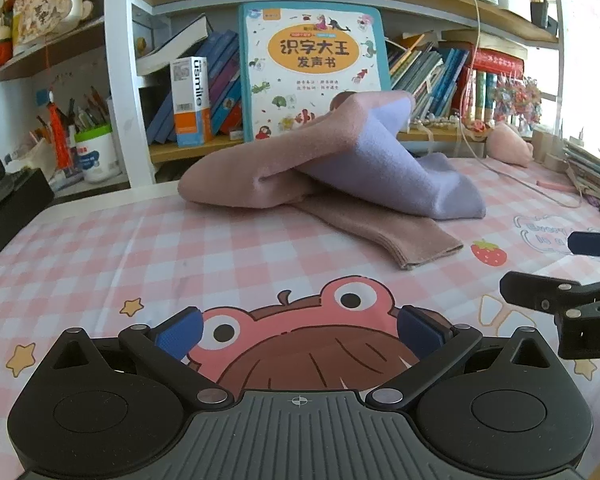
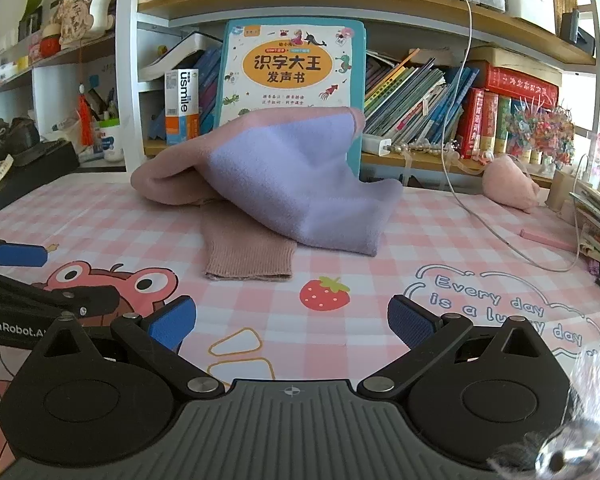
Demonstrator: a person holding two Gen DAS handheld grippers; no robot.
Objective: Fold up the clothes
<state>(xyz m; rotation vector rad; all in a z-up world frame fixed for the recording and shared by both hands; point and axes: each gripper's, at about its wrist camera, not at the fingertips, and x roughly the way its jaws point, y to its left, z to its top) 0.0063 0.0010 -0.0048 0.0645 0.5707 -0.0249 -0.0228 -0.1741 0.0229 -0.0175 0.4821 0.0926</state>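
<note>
Sweater is the thing to fold, a pink and lilac knit lying in a loose heap toward the far middle of the surface, well apart from both tools. Nearest the cameras, the left tool hangs low over the printed frog on the checked cover with its blue pads spread wide and nothing between them; the right tool sits just beside it to the right, likewise spread and empty, above the strawberry print. Beyond them a pink sleeve runs out of the heap toward the near edge, its ribbed cuff lying flat on the cover. Behind that, the body of the garment is humped up, the lilac panel draped over to the right and a pink fold bulging to the left, so no edge lies straight. Farther still stand a large children's book and a shelf crowded with books. I judge the task to be at its start: the garment is not yet laid flat. The next move probably calls for both tools to go forward, pinch the knit at two separate points, perhaps the cuff and a hem corner, and spread it before folding.
</note>
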